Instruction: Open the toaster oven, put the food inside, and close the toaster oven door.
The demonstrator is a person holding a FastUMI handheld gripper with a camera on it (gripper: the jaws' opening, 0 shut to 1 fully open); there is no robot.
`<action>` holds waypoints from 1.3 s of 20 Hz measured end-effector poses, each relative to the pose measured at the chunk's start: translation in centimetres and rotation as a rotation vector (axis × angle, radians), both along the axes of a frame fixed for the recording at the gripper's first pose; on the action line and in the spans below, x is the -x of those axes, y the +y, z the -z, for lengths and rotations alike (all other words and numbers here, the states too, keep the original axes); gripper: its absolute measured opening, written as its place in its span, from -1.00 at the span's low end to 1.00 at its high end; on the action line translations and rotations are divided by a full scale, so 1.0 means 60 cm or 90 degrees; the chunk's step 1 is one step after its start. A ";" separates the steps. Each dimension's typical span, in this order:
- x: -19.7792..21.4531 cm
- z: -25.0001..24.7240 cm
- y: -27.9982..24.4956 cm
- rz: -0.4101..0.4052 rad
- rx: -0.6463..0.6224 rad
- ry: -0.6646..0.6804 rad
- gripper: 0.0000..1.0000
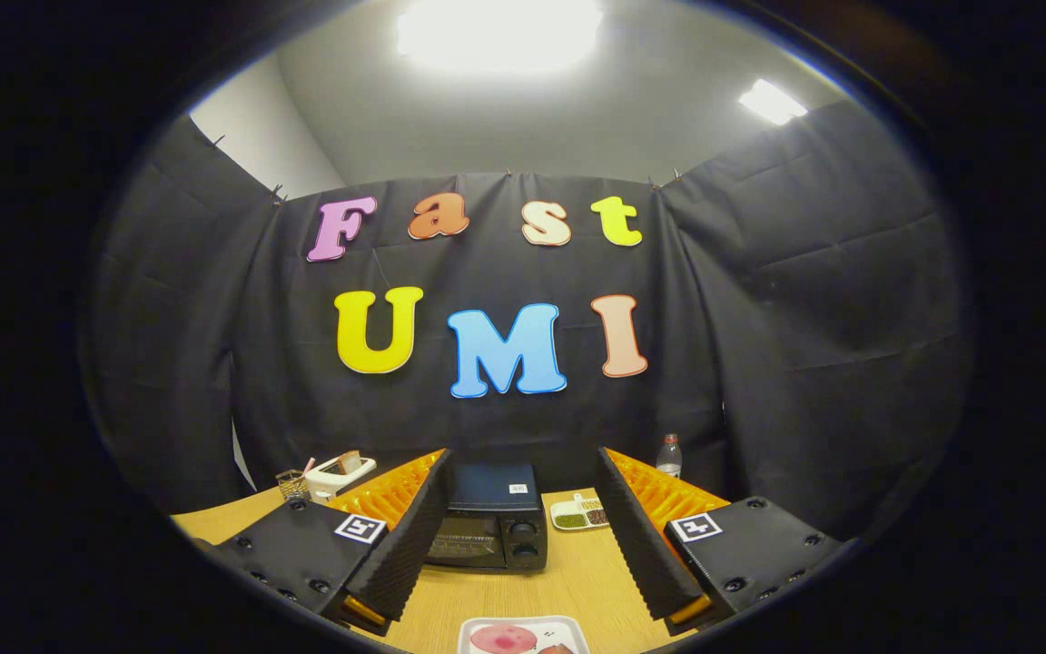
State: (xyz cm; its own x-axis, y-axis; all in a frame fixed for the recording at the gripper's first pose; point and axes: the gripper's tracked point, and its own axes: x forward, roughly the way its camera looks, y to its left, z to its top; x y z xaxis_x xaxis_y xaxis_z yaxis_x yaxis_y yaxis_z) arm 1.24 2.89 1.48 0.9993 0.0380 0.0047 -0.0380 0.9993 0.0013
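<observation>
A black toaster oven point(489, 525) stands on the wooden table point(577, 581), beyond my fingers, its glass door closed and two knobs on its right side. Close below me, between the fingers, lies a white tray point(523, 634) holding a pink round slice of food point(503, 638) and a darker piece beside it. My gripper point(523, 545) hangs above the table with its fingers point(400, 536) wide apart and nothing between them. It is well short of the oven.
A small white dish point(579, 514) with compartments of green and dark food sits right of the oven. A clear bottle point(668, 457) stands behind it. At the back left are a white toaster with bread point(341, 470) and a wire basket point(291, 484).
</observation>
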 end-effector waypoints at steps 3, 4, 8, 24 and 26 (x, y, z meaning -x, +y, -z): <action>-0.019 0.001 0.010 -0.002 0.000 0.002 0.96; -0.028 0.003 0.016 -0.004 -0.002 0.004 0.96; -0.069 0.017 0.046 -0.015 -0.007 0.013 0.96; -0.243 0.168 0.200 -0.083 0.012 0.121 0.96; -0.254 0.192 0.214 -0.088 0.012 0.141 0.96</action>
